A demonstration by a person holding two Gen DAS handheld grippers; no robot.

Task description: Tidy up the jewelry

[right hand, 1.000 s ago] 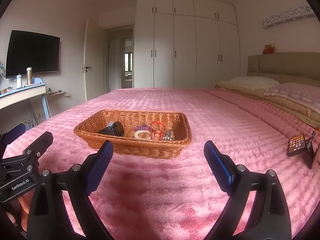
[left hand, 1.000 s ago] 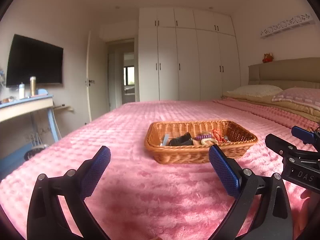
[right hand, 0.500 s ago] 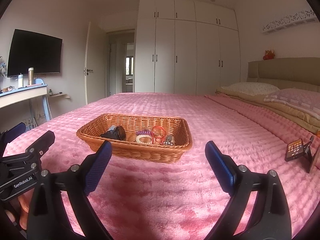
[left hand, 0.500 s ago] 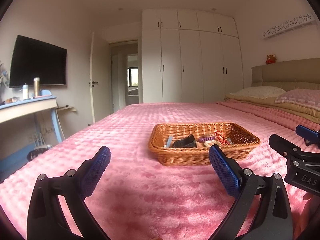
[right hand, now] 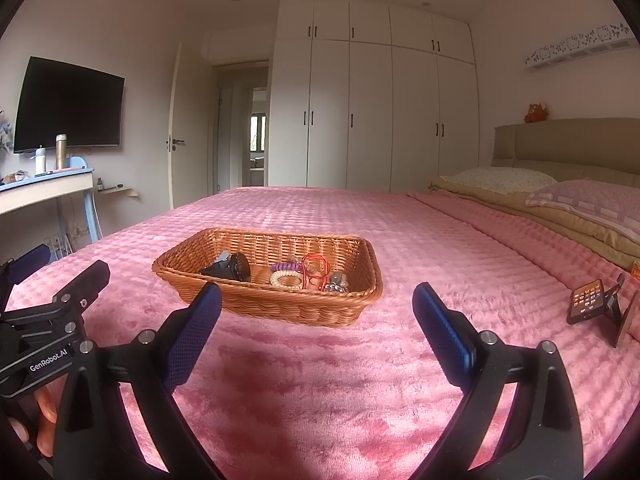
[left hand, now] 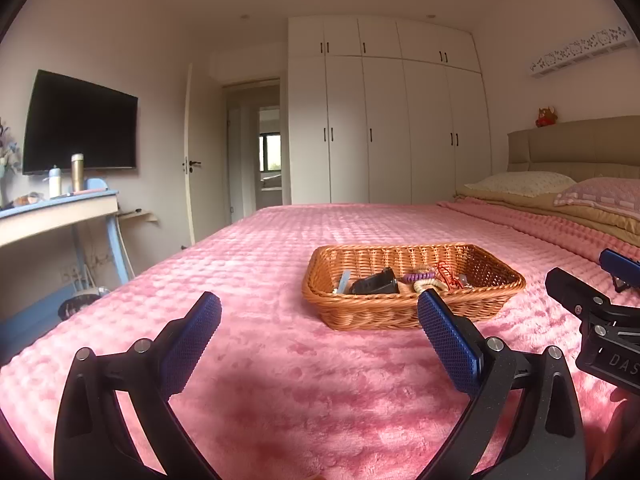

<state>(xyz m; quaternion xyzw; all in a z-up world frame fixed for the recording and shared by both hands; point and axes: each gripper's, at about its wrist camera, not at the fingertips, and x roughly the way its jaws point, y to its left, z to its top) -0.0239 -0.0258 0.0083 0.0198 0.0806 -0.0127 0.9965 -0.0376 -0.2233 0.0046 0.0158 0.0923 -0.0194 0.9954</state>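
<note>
Basket (right hand: 276, 304) w/ jewelry sat mid-bed on pink blanket (right hand: 320, 380); we saw red cord loop (right hand: 316, 270), cream bracelet (right hand: 286, 279), purple coil (right hand: 285, 267) inside. We held left gripper (left hand: 320, 332) & right gripper (right hand: 316, 316) short of it; both spread wide, gripping nothing.

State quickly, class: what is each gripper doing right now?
Left gripper: open, holding nothing.
Right gripper: open, holding nothing.

Home bedroom: pink-covered bed (right hand: 400, 220) (pillows (right hand: 500, 178) at headboard), white wardrobe (right hand: 372, 96), wall TV (right hand: 68, 104).
</note>
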